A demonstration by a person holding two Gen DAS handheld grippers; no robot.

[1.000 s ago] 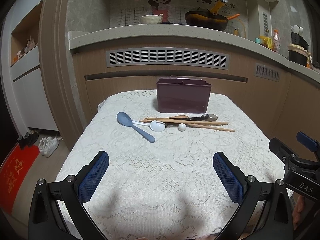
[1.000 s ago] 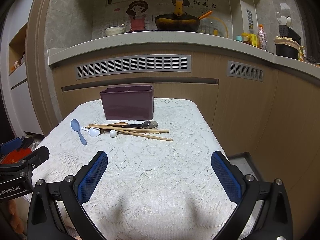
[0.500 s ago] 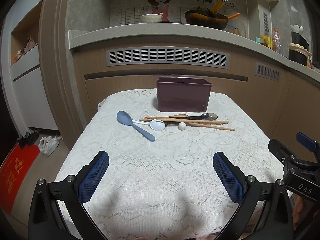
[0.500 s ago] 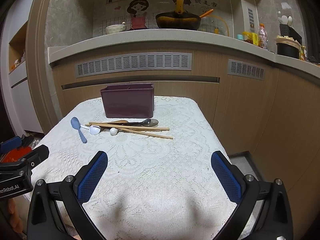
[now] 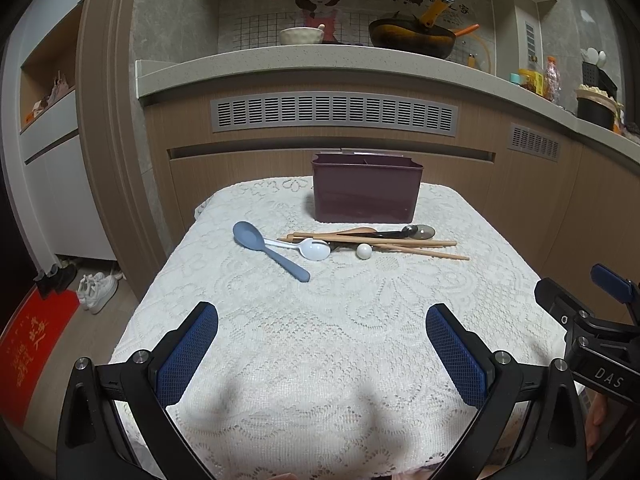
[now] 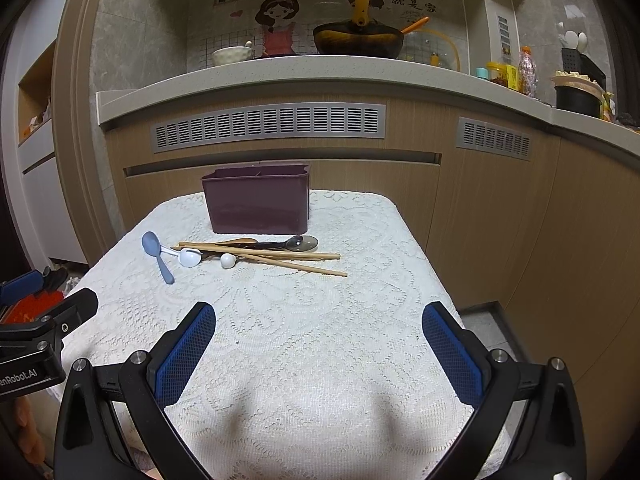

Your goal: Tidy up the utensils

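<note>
Hovering over the near edge of the lace tablecloth [image 5: 320,320], we keep both tools low & empty. Our left gripper [image 5: 322,344] has its jaws spread wide, nothing btwn the blue pads [image 5: 188,354]. Our right gripper [image 6: 318,344] is the same: jaws wide apart, pads bare, cloth only underneath.

All utensils sit well ahead of both sets of jaws, in a loose pile just in front of the maroon holder [image 5: 367,188]. The holder stands upright at the far end of the table, straight ahead of the left jaws and ahead-left of the right jaws; an inner divider shows at its rim, and we can't see what is inside.

In the pile, seen from the left wrist:
- blue spoon [image 5: 269,249], ahead-left, bowl at the far end, handle angled back toward us, lying apart from the rest except where it meets the white spoon's handle.
- white spoon [image 5: 310,248], just right of it, bowl facing up.
- wooden chopsticks [image 5: 372,242], a pair lying crosswise, tips fanning to the right.
- dark spoon [image 5: 404,233], behind the chopsticks, nearest the holder, bowl to the right.
- wooden spoon [image 5: 358,231], mostly hidden under the sticks.
- small white ball-like end [image 5: 364,251], touching the near chopstick; can't tell what it belongs to.

The right gripper's body shows at the left wrist view's right edge.
</note>
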